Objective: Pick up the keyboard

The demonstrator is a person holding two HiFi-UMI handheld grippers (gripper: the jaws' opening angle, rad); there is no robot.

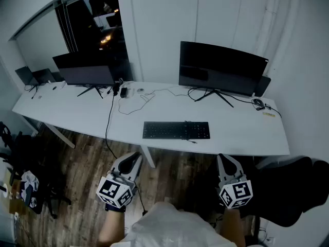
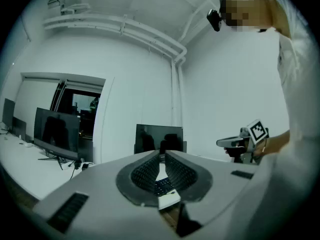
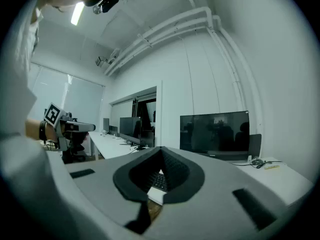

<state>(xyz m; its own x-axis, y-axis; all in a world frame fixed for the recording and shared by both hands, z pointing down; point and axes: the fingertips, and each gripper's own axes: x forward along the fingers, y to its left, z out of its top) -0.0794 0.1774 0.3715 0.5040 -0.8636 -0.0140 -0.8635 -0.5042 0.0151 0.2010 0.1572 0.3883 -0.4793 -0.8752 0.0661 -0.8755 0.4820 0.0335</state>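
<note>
Your left tongs (image 1: pixel 135 157) and right tongs (image 1: pixel 224 159) hang clenched, empty, short of the worktop (image 1: pixel 77 118); the keyboard (image 1: pixel 176 130) lies by its front edge. Arrive unopened and you'll only shove it away.

A long white tabletop (image 1: pixel 247 135) stands along the white wall. Two dark monitors are on it, well apart: one (image 1: pixel 85 68) at the left, in front of a dark window (image 1: pixel 95 19), and a wider one (image 1: pixel 221 66) at the right. A black cable (image 1: pixel 108 125) runs over the tabletop's front edge down toward the wooden floor (image 1: pixel 85 163). A dark chair (image 1: pixel 290 189) is at the right
</note>
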